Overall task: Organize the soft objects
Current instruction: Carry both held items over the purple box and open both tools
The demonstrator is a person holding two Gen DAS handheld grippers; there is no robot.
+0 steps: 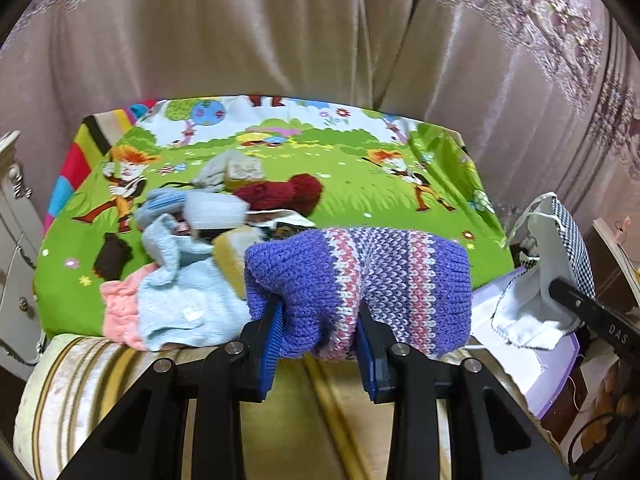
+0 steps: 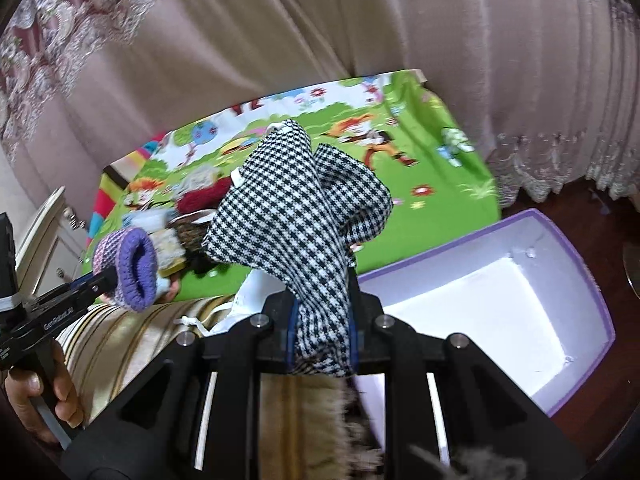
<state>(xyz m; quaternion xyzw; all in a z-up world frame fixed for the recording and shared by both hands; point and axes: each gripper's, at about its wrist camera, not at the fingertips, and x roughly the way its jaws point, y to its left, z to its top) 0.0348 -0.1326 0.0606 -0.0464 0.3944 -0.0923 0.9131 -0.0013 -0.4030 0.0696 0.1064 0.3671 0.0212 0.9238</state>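
My left gripper (image 1: 320,320) is shut on a purple knitted hat with pink and white bands (image 1: 360,280), held above the near edge of the table; it also shows in the right wrist view (image 2: 132,272). My right gripper (image 2: 322,320) is shut on a black-and-white houndstooth cloth (image 2: 296,208), lifted beside an open purple box with a white inside (image 2: 480,312). That cloth shows at the right of the left wrist view (image 1: 560,248). A pile of soft things (image 1: 192,240) lies on the green cartoon mat (image 1: 380,200): light blue and pink cloths, red yarn (image 1: 284,192).
Pink curtains (image 1: 280,32) hang behind the table. A striped cushion (image 1: 100,380) lies along the near edge. A white cabinet (image 1: 16,240) stands at the left. The purple box (image 1: 552,376) sits right of the table, over dark wooden floor (image 2: 592,208).
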